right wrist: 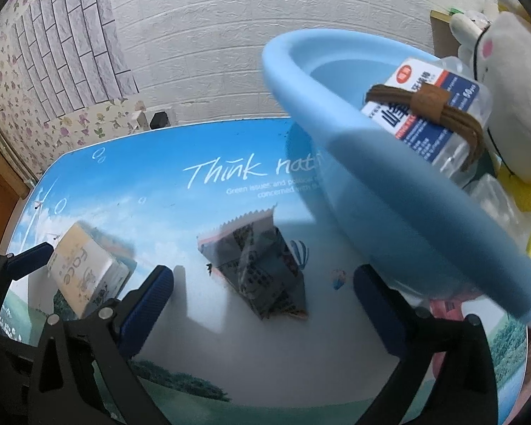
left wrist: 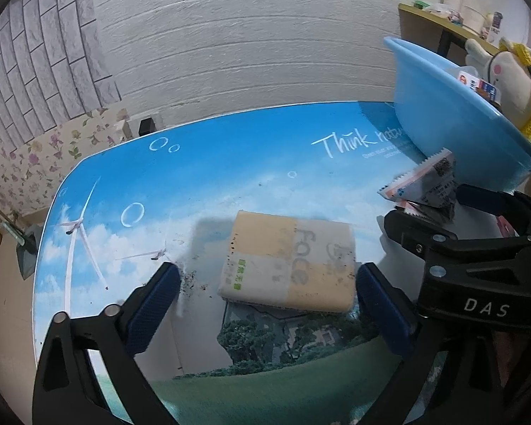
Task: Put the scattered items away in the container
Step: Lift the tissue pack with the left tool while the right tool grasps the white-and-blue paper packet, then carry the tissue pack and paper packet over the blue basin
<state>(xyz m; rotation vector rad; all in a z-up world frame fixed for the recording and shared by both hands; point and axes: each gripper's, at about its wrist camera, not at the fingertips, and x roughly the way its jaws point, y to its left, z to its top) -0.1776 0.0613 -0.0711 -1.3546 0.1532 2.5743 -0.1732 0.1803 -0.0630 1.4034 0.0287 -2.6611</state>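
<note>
While both grippers stand wide apart over the table [left wrist: 230, 163], neither presses on anything. Low in the left wrist view, the left gripper [left wrist: 267, 295] straddles a tissue pack [left wrist: 288, 260], cream and white with "face" printed on it, lying flat at centre frame; its right blue pad sits just beside the pack's right end, its left pad stands clear, and whether the right pad touches cannot be told. At the right edge of that view the right gripper [left wrist: 453, 205] reaches in, black with "DAS" on its body, with a crumpled snack packet [left wrist: 426, 186] just above its fingers.

From the right wrist view, that gripper [right wrist: 263, 294] has its blue pads open on either side of the snack packet [right wrist: 262, 269], which rests on the table at lower centre, touching neither pad. At lower left the tissue pack [right wrist: 86, 274] lies between the left gripper's fingers [right wrist: 28, 256].

Filling the upper right of the frame, the light blue basin [right wrist: 389, 191] holds a clear bottle [right wrist: 439, 117] with a blue and white label, a brown hair tie [right wrist: 432, 108] draped over it, and a white plush toy [right wrist: 513, 95].
</note>
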